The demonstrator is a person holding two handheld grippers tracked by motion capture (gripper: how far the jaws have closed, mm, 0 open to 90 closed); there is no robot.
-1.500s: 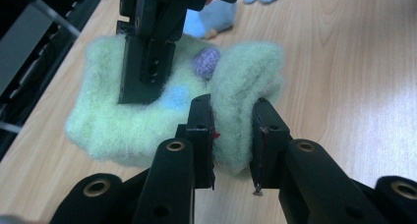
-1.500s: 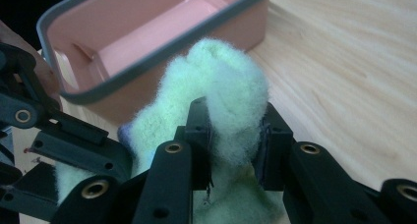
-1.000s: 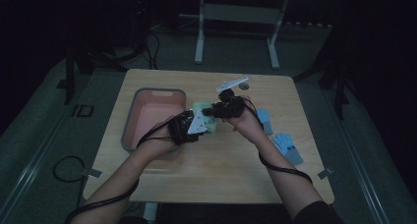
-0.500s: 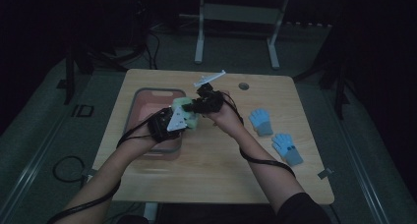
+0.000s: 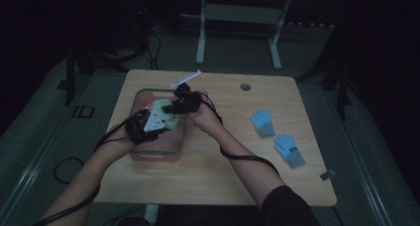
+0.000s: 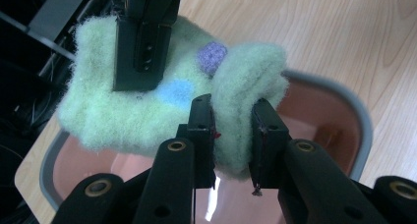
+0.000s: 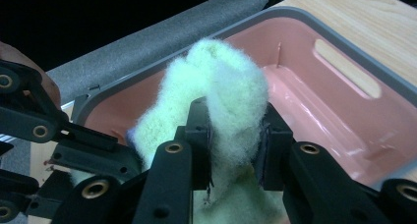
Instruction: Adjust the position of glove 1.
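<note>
A fuzzy pale green glove (image 5: 166, 114) with a blue patch and a purple dot hangs over the pink bin (image 5: 141, 98) at the table's left. My left gripper (image 6: 231, 135) is shut on a fold of the green glove (image 6: 147, 111). My right gripper (image 7: 236, 138) is shut on another part of the green glove (image 7: 221, 91), just above the pink bin (image 7: 319, 91). In the high view the left gripper (image 5: 161, 122) and right gripper (image 5: 173, 107) sit close together above the bin. The right gripper's jaw also shows across the glove in the left gripper view.
Two light blue gloves (image 5: 262, 123) (image 5: 291, 149) lie on the right half of the wooden table (image 5: 223, 186). A white object (image 5: 185, 78) lies beyond the bin. A round hole (image 5: 245, 86) sits near the far edge.
Both hands have carried the green glove leftward from the table's middle to above the pink bin. The grips have not changed.
</note>
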